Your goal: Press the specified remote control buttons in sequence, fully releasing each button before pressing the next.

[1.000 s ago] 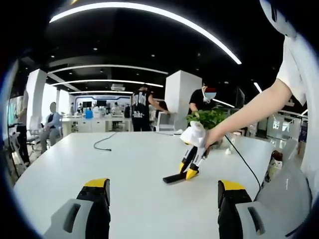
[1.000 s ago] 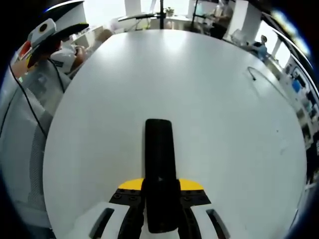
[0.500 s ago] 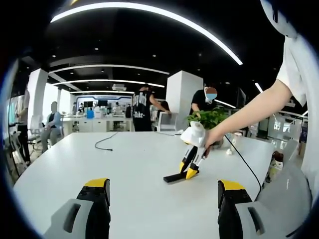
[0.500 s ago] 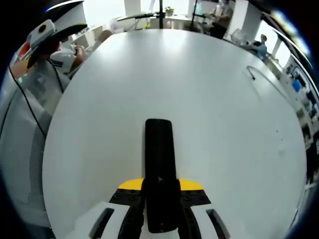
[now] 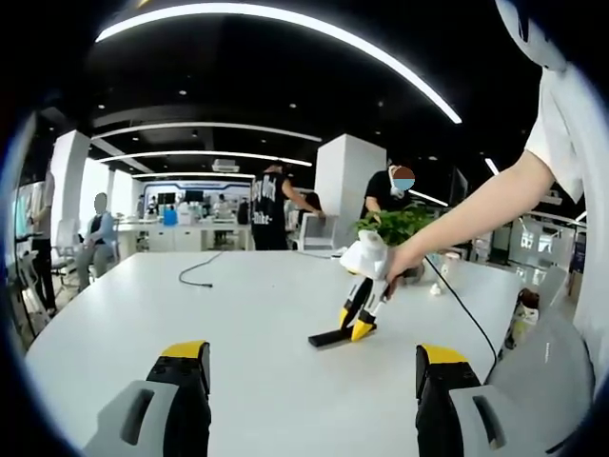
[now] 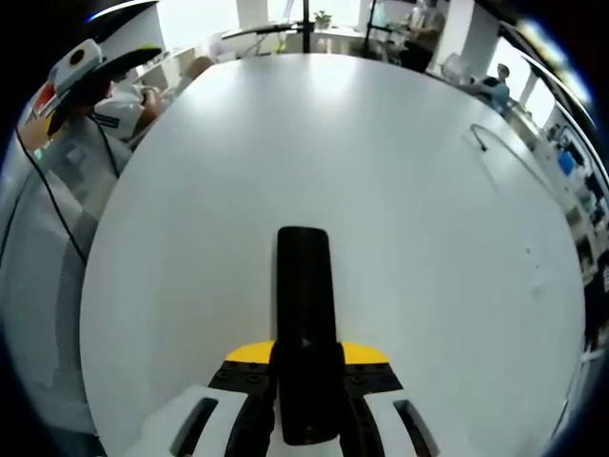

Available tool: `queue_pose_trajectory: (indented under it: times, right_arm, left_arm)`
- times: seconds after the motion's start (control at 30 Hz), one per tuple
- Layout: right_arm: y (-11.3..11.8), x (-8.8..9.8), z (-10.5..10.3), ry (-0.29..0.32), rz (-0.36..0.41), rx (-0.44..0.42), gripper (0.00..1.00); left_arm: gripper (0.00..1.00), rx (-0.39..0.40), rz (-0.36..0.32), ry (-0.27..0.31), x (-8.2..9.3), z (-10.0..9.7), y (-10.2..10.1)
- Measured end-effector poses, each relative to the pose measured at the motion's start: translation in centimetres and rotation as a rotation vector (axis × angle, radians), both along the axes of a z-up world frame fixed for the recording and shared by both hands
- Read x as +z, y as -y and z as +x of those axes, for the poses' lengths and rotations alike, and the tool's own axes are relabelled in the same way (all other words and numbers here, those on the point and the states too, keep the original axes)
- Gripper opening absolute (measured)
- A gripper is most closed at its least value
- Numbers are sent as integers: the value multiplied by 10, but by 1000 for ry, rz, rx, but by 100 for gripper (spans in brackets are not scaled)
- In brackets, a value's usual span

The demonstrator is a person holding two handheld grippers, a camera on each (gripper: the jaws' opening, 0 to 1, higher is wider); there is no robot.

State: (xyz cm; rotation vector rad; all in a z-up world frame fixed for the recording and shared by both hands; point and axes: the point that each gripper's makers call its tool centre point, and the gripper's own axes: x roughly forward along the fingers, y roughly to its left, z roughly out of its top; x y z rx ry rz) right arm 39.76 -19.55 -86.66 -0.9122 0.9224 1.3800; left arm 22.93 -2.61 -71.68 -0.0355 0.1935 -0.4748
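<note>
Remote control [image 6: 304,328], black, lies on the big white table [image 6: 409,190] w/ its near end clamped between my right gripper [image 6: 305,376] jaws, seen from the left gripper view tilted down at the tabletop. My left gripper [image 5: 312,381] hangs w/ jaws spread wide, nothing betw. them. Black cable [image 5: 198,271] lies further back.

An open-plan office: a long white table [image 5: 238,314], desks with seated people [image 5: 98,243], ceiling light strips [image 5: 285,24].

The right tool [image 5: 354,324] and remote [image 5: 328,338] shifted slightly left.
</note>
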Motion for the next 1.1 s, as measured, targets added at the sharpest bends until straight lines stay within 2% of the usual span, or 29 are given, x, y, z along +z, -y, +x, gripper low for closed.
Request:
queue_pose_trajectory:
  times: [0.53,1.1]
  right_arm:
    - [-1,1,3,3,-5,0,21]
    - [0,1,3,26,2,-80,22]
  left_arm:
    - [92,1,2,-2,0,0,-1]
    - [92,1,2,-1,0,0,-2]
